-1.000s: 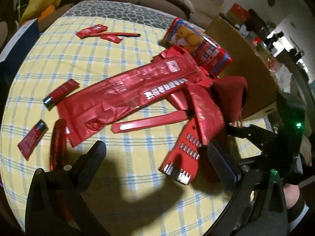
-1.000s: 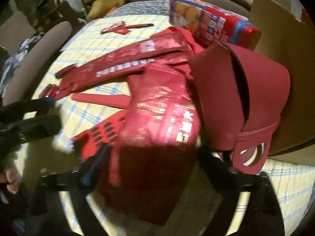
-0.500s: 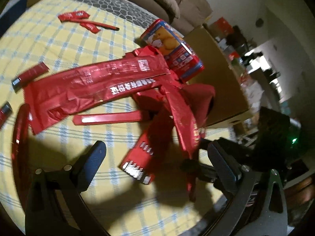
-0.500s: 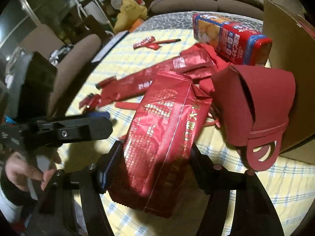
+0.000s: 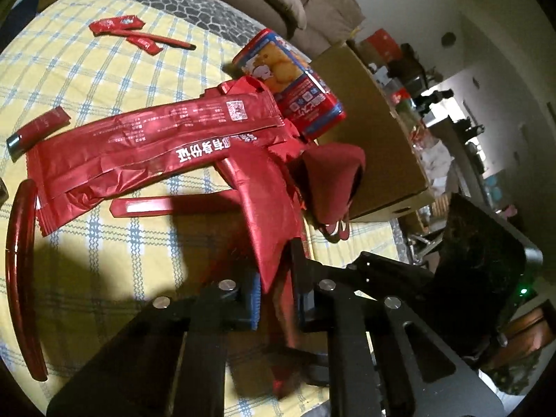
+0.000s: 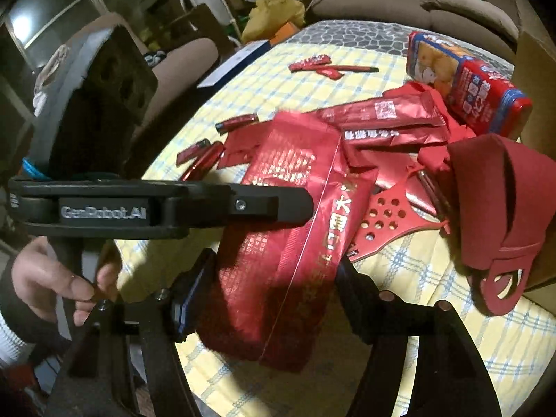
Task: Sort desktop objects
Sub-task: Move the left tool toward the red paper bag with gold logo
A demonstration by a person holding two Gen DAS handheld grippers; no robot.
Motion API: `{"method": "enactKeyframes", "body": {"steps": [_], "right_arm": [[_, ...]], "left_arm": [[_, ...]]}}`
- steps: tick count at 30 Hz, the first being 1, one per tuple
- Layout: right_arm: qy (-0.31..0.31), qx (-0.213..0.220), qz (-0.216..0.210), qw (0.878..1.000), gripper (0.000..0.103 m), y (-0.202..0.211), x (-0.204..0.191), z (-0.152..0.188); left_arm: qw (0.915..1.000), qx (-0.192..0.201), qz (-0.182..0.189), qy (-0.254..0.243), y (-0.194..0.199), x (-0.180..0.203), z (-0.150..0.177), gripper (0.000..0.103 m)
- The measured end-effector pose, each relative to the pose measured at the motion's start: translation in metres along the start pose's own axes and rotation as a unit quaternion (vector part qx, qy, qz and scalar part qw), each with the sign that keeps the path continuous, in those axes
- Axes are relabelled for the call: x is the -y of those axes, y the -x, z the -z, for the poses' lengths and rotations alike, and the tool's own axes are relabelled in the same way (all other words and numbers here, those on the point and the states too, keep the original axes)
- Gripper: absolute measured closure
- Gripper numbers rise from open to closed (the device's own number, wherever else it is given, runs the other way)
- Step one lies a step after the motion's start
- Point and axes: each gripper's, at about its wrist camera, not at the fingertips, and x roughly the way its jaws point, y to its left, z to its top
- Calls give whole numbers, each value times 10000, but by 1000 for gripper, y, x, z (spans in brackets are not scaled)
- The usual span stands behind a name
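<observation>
A red foil bag (image 6: 292,229) with gold print is held off the yellow checked tablecloth (image 6: 451,326). My right gripper (image 6: 274,299) is shut on its lower part. My left gripper (image 5: 276,295) is shut on the same bag's edge (image 5: 274,222); its black finger (image 6: 194,205) crosses the right wrist view from the left. A long flat red wrapper (image 5: 156,135) lies behind the bag on the table, also in the right wrist view (image 6: 385,118).
A red biscuit tin (image 5: 292,87) lies on its side at the far right, beside a cardboard box (image 5: 375,132). A dark red felt pouch (image 6: 500,208) leans on the box. A red perforated plate (image 6: 385,215), small red sachets (image 5: 118,24) and a red curved band (image 5: 21,278) lie around.
The left gripper has closed and now grips the bag's edge. The right gripper has lifted the bag higher off the table.
</observation>
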Motion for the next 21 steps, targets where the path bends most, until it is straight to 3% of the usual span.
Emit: {"method": "enactKeyframes", "body": {"steps": [2,8,21], "right_arm": [[-6,7,70,10000,21,0,1,0],[-128,58,220,9997,21,4,9,0],[-418,151,-2,9990,21,20,25,12]], "left_arm": [[10000,30,-50,-6,1,0,0,96],[9998,-51,194,66,-6,5,1,96],[9991,-194,359,136,-29,31,5,96]]}}
